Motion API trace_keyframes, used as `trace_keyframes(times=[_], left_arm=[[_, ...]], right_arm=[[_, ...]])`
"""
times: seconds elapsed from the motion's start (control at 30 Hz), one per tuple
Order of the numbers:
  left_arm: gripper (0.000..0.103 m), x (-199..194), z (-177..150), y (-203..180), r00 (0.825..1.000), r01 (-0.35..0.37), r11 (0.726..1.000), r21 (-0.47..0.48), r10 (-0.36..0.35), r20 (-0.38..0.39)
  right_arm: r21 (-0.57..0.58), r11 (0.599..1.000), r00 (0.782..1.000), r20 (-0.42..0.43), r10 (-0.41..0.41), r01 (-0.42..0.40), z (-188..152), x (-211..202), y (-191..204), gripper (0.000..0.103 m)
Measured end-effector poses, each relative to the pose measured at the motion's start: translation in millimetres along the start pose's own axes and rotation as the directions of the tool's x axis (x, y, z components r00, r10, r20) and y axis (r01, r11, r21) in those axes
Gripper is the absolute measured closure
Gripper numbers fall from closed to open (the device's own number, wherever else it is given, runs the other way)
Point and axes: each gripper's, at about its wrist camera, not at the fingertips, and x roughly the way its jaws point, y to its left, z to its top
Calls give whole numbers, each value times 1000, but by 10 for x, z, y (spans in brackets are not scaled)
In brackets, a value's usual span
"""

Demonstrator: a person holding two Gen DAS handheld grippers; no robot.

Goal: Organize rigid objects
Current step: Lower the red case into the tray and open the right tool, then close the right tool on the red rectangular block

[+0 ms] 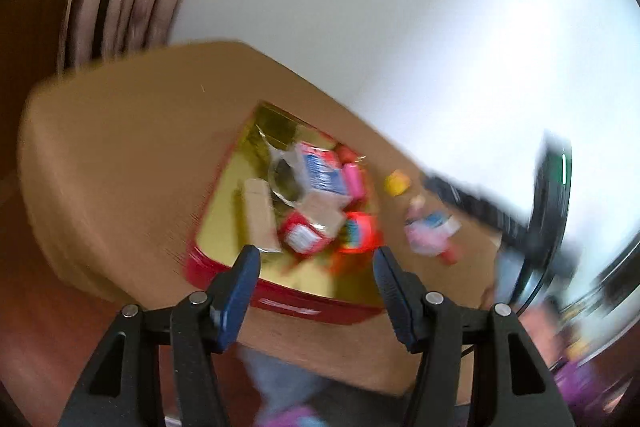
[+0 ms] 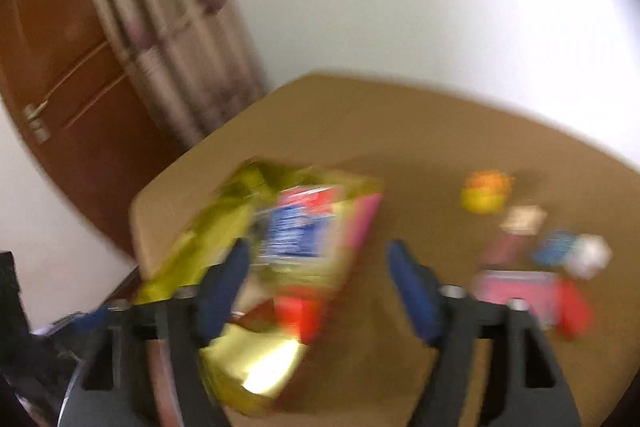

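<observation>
Your two wrist views show a tan surface (image 1: pixel 120 147) set against a white wall (image 1: pixel 400 7), with a striped curtain (image 2: pixel 160 27) and a brown wooden door (image 2: pixel 60 67) behind its far corner.

On the surface lies a red box with a gold lining (image 1: pixel 224 211), the largest of the task's things. It holds a heap of small items: a blue-and-white carton (image 1: pixel 322 173), a plain cardboard box (image 1: pixel 258 215), a red packet with a white label (image 1: pixel 302 237), a pink item (image 1: pixel 354 179) and a clear plastic wrapper (image 1: pixel 286 171). All are blurred, so finer detail cannot be told.

Outside the box, well apart from it on the bare surface, rest a yellow-and-orange toy (image 2: pixel 486 191) and a loose cluster of pink, blue and red items (image 2: pixel 540 267).

Your left gripper (image 1: pixel 316 259) hovers at the near rim of the red box, its jaws spread with nothing pinched between them.

Your right gripper (image 2: pixel 316 263) sits between the box and the loose cluster, its jaws likewise spread and empty. It also appears at the right edge of the left wrist view as a dark blurred shape.
</observation>
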Motion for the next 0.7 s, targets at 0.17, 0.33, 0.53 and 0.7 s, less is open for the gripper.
trace_keyframes(times=[0.17,0.33,0.53,0.7], left_arm=[[43,132,-84,-360,995,-6,983,185,25,-99],[42,247,-303,-829,987,-82,927,366,126,-98],[42,446,-441,-1263,988,-63,903,425,118,-104],[42,742,-580,-1562,974,-62,873,484,158,-162]], right_arm=[[-34,951,951,-6,-308,308,-551,-493,-893,20],[93,944,945,-105,-308,318,-957,-794,-1643,20],[-29,987,978,-133,-162,160,-908,-666,-1660,26],[-113,991,978,-184,-95,75,-674,-245,-1555,49]])
